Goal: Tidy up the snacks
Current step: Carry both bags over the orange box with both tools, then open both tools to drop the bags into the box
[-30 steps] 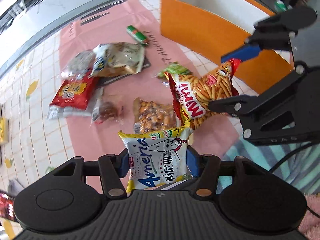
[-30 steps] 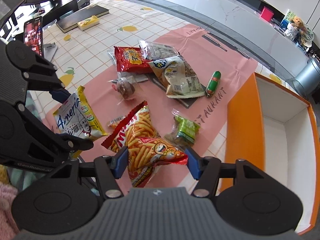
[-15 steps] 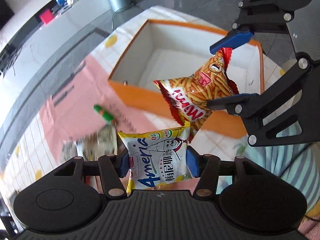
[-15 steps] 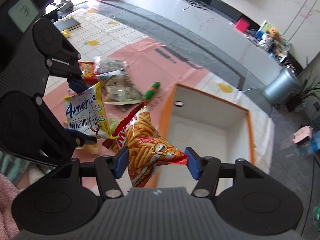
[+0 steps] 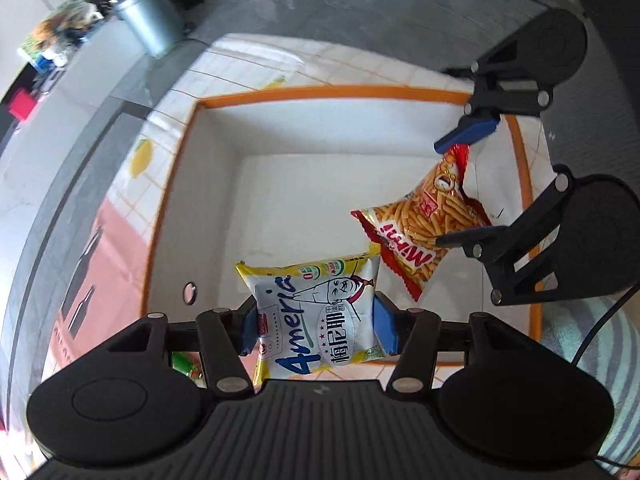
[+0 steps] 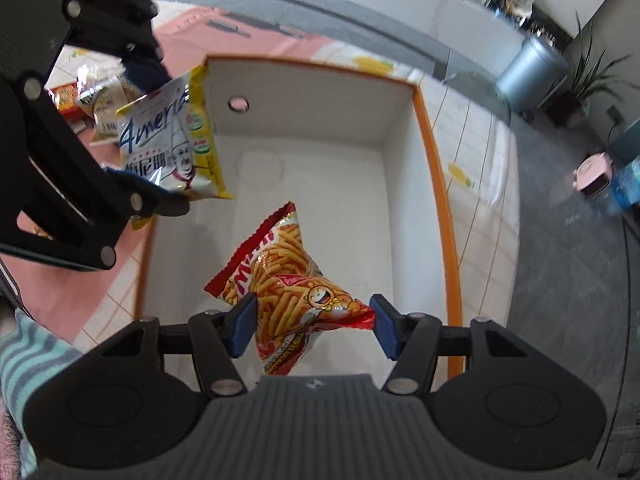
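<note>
Left wrist view: the left gripper (image 5: 316,328) hangs over an orange-rimmed white box (image 5: 332,94), its jaws pinching a yellow-and-white snack bag (image 5: 316,316) by its sides so the pack dangles above the box floor. Beside it, the right gripper (image 5: 466,188) holds a red bag of potato sticks (image 5: 424,224), jaws closed on the crinkled end of the pack, which hangs at a slant over the right half of the same box. Both bags appear to be carried clear of the walls so they can drop straight in.

Right wrist view: the box interior (image 6: 320,184) lies open and bare below the red bag (image 6: 288,288), with the far wall and a round hole (image 6: 239,103) in the left wall visible. The yellow-and-white bag (image 6: 172,140) sits near the box's left wall, its lower corner just inside the orange rim. More snacks (image 6: 92,100) lie on the pink mat (image 6: 224,40) spread over the tiled counter (image 6: 480,152), well apart from the box.

Room to move looks generous: the floor of the box is wide enough for both packs side by side, though the left pack hangs close to the near-left edge and may catch the rim if released there. The two bags nearly meet in the left wrist view, so letting go together risks one landing on the other.
</note>
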A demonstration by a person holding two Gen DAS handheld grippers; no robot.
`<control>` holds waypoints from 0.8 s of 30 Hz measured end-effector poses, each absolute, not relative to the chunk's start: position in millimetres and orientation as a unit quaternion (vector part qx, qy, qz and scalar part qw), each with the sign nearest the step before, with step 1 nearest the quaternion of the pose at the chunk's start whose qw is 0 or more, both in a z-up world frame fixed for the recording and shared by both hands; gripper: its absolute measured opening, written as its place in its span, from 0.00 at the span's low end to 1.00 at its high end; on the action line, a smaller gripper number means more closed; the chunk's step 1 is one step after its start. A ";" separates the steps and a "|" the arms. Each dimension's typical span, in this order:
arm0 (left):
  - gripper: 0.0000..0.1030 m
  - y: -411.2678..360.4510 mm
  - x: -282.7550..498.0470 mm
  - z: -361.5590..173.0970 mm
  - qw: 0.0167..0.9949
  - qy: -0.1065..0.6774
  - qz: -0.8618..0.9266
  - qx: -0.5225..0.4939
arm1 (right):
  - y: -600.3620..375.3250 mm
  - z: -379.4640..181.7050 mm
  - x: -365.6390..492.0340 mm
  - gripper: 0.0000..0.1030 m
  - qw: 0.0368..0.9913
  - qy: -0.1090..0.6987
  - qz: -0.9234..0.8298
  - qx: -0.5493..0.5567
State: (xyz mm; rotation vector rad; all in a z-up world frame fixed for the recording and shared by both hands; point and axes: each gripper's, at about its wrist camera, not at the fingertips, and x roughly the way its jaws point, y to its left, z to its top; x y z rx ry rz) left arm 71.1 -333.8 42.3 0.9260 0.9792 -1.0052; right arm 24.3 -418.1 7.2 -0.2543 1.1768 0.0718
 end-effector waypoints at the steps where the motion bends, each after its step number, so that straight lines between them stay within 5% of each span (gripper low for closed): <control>1: 0.62 -339.1 74.0 35.5 0.660 0.439 -0.447 0.415 | -422.6 0.6 28.2 0.56 0.819 0.561 0.037 -0.118; 18: 0.64 -365.1 98.3 -44.2 0.572 0.515 -0.467 0.436 | -432.8 -57.6 60.7 0.58 0.778 0.609 0.109 -0.113; 24: 0.76 -366.3 100.9 -56.0 0.568 0.521 -0.468 0.432 | -430.1 -57.0 64.8 0.61 0.775 0.610 0.116 -0.117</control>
